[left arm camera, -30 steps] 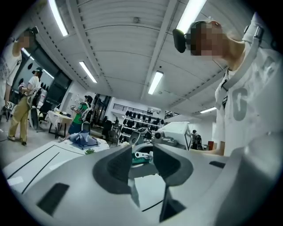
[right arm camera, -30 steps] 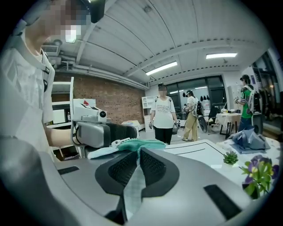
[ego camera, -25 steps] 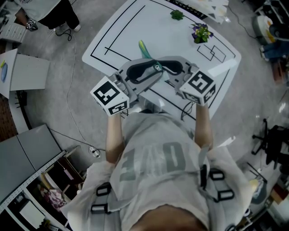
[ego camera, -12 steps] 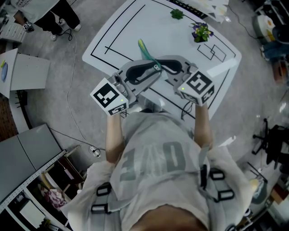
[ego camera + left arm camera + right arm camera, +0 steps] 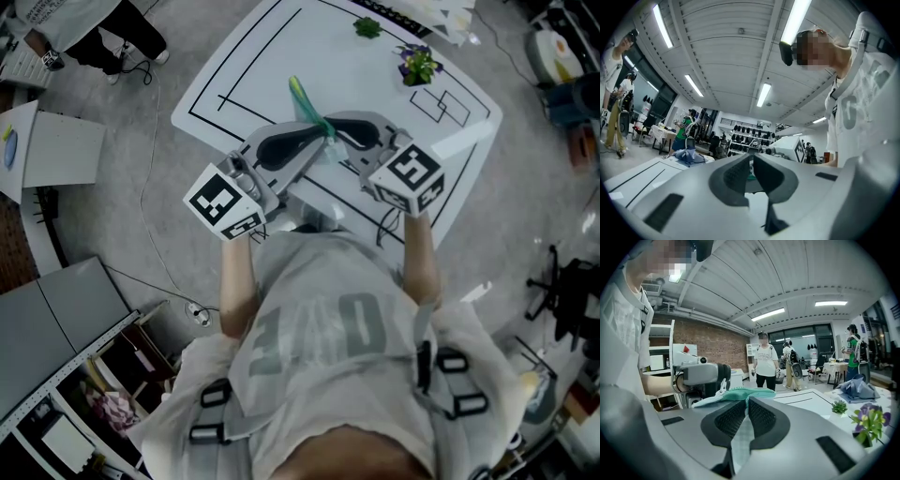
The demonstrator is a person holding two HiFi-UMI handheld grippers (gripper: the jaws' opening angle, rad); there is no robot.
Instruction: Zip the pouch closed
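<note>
Teal fabric pouch (image 5: pixel 302 101) hung in the air above the near part of the table, caught between the two gripper tips. In the head view a narrow green strip of it slanted away from the tips, out over the tabletop. In the right gripper view the pouch (image 5: pixel 740 394) lay across the jaw tips as a flat teal band. A paler fold ran down between the pads, and a small white loop showed at its left end.

Right gripper (image 5: pixel 746 401): jaws pressed together on the pouch fabric, which was pinched flat between the ribbed dark pads. In the head view it (image 5: pixel 337 131) came in from the right, its marker cube (image 5: pixel 409 178) nearest the person.

Left gripper (image 5: pixel 751 158): jaws had just been closing and stood drawn in to a thin slit. A sliver of teal pouch (image 5: pixel 749 176) sat in that slit. Could not tell whether they held the zip pull or the fabric edge. In the head view it (image 5: pixel 317 139) came in from the left, tip to tip with the right one, with its marker cube (image 5: pixel 223 202) at the rear.

Below lay a white table with black ruled lines (image 5: pixel 262 56). At its far side stood a small potted plant with purple flowers (image 5: pixel 417 67) and, well apart from it, a small green plant (image 5: pixel 367 29). The right gripper view also showed a crumpled blue-grey cloth (image 5: pixel 855 387) on the table. People stood in the room behind.
</note>
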